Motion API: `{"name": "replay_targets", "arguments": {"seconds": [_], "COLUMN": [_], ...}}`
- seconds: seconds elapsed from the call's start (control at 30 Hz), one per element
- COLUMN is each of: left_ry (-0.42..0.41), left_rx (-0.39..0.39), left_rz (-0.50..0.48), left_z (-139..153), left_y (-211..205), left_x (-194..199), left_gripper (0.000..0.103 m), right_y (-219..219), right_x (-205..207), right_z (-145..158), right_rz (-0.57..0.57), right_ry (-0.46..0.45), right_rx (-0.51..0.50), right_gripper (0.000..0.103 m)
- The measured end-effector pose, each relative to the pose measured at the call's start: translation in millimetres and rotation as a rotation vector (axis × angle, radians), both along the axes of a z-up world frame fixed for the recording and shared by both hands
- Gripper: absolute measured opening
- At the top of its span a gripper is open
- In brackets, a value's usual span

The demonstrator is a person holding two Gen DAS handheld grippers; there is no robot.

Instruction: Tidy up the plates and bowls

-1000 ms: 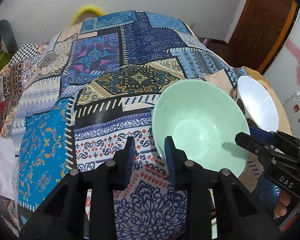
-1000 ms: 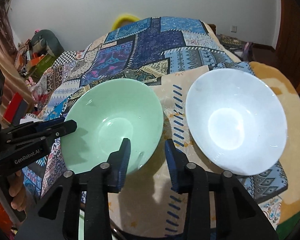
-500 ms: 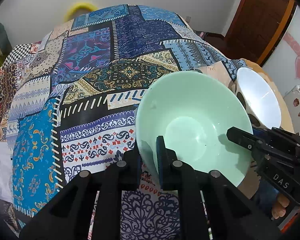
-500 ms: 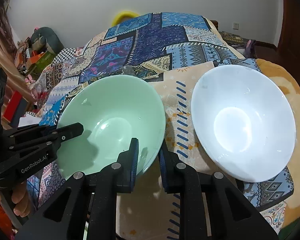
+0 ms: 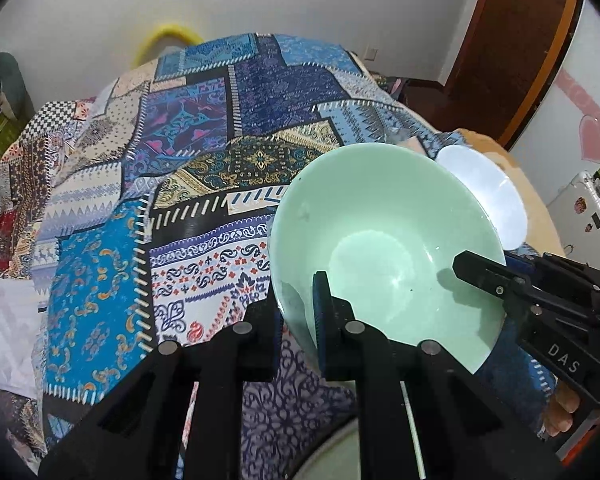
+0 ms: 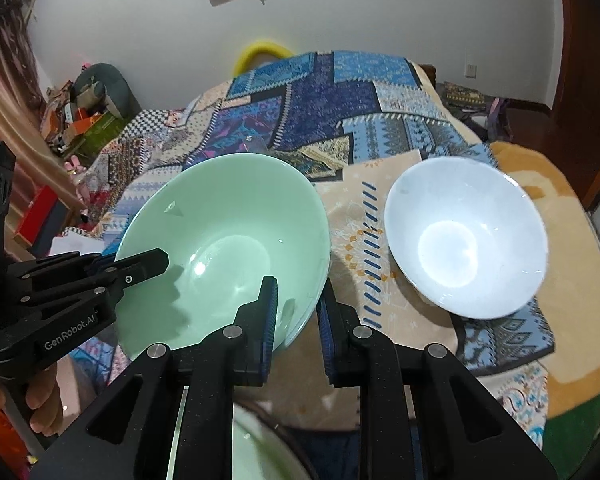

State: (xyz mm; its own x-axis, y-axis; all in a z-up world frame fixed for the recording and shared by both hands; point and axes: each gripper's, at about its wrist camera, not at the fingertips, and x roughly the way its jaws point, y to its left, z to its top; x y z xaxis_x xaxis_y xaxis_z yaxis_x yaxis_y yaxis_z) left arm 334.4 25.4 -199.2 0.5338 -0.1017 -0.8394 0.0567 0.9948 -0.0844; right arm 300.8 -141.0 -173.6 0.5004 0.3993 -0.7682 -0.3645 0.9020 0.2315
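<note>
1. Over the bed [image 5: 204, 128] with its patchwork blanket, I hold the green bowl [image 5: 384, 248] with both tools.
2. My left tool [image 5: 298, 312] is clamped tight on the near rim of the bowl.
3. My right tool [image 6: 298, 312] pinches the rim on the other side.
4. A white bowl [image 6: 466, 236] sits on the blanket just beside the green one.

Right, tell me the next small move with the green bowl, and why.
Probably carry the green bowl sideways over the white bowl and lower it in. Both tools, left and right, already clamp its rim on opposite sides, and the white bowl sits empty beside it on the blanket.
</note>
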Motion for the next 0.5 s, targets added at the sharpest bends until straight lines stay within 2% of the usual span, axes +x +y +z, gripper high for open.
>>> {"name": "replay_targets", "arguments": {"seconds": [0.5], "left_ry": [-0.091], "left_rx": [0.006], "left_rz": [0.025], "left_z": [61.3], "left_y": [5.2], "left_x": [-73.7], "left_gripper": [0.013], "right_y": [8.1], "right_x": [-50.6], "right_z": [46.4], "right_rz": [0.027], "right_ry": [-0.090], "right_rx": [0.024], "right_gripper": [0.018]}}
